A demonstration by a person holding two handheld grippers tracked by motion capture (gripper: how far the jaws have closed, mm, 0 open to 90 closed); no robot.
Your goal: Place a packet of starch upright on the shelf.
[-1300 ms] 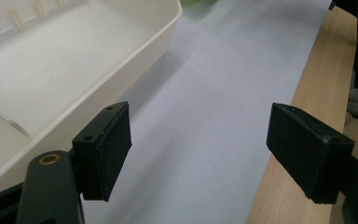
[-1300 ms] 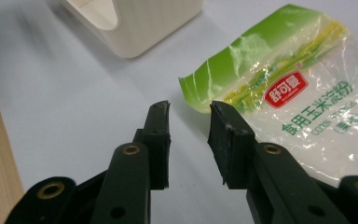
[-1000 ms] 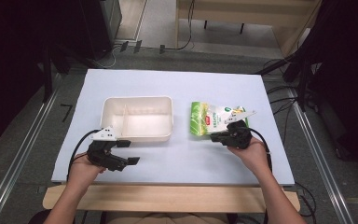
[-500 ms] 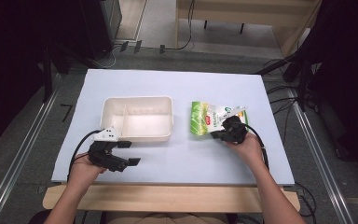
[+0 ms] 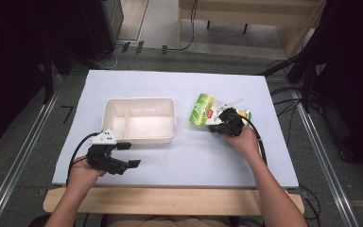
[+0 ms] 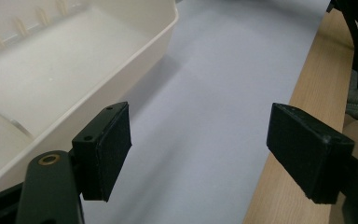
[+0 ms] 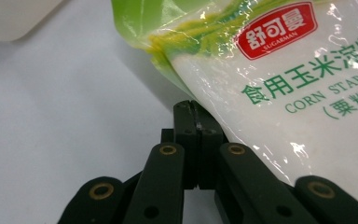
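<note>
Corn starch bag lay on the blue table cover right of the cream tray, under the right gripper. Left gripper gaped wide, holding nothing. Right gripper had pinched the bag's edge tight

the high view looks forward and down from above the person's side, taking in the whole table from well off, with both forearms coming in at the bottom. the left gripper view rides low on the left gripper, facing along its jaws, the white tray close on one side. the right gripper view sits very near the corn starch bag, just ahead of the right gripper. both gripper views share the table's pale surface with the high view.
</note>
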